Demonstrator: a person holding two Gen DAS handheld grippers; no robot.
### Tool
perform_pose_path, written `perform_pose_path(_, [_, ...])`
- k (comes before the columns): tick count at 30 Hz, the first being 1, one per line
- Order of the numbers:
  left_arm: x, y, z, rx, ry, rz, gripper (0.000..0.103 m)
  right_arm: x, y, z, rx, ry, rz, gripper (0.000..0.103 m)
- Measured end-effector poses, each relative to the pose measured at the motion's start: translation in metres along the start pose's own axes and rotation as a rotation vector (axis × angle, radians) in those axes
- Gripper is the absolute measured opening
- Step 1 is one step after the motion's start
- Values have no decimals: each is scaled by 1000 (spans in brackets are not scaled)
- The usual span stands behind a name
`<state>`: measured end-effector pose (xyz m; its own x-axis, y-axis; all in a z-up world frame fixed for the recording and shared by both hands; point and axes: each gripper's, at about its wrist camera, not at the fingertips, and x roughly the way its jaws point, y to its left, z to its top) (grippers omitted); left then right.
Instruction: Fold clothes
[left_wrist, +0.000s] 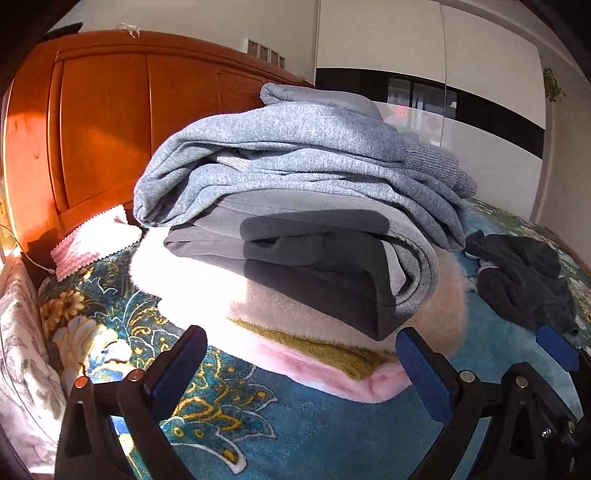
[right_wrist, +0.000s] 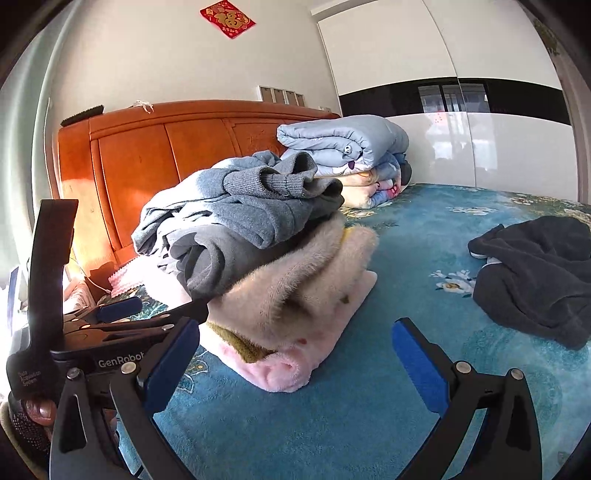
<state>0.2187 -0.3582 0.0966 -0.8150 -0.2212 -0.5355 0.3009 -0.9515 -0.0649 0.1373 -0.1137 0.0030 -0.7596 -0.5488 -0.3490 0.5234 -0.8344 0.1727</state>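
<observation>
A stack of folded clothes sits on the bed: a light grey knit sweater (left_wrist: 295, 147) on top, a dark grey garment (left_wrist: 314, 258) under it, a fluffy pink and white garment (left_wrist: 332, 362) at the bottom. The same stack shows in the right wrist view, with the sweater (right_wrist: 236, 206) above the pink garment (right_wrist: 295, 295). My left gripper (left_wrist: 301, 358) is open and empty, just in front of the stack. My right gripper (right_wrist: 295, 354) is open and empty, at the stack's near corner. A crumpled black garment (left_wrist: 524, 280) lies to the right, also seen in the right wrist view (right_wrist: 535, 277).
The bed has a teal floral cover (right_wrist: 388, 406). An orange wooden headboard (right_wrist: 147, 155) stands behind the stack. A folded blue quilt pile (right_wrist: 351, 147) sits at the back by the white wardrobe (right_wrist: 480, 147). A pink cloth (left_wrist: 88, 240) lies by the headboard.
</observation>
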Motion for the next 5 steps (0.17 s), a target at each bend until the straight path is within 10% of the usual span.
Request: perform_pose_path(5, [-4,4,-2,-78,-6,49,103,-7,-2,-2,11,-12,24,103])
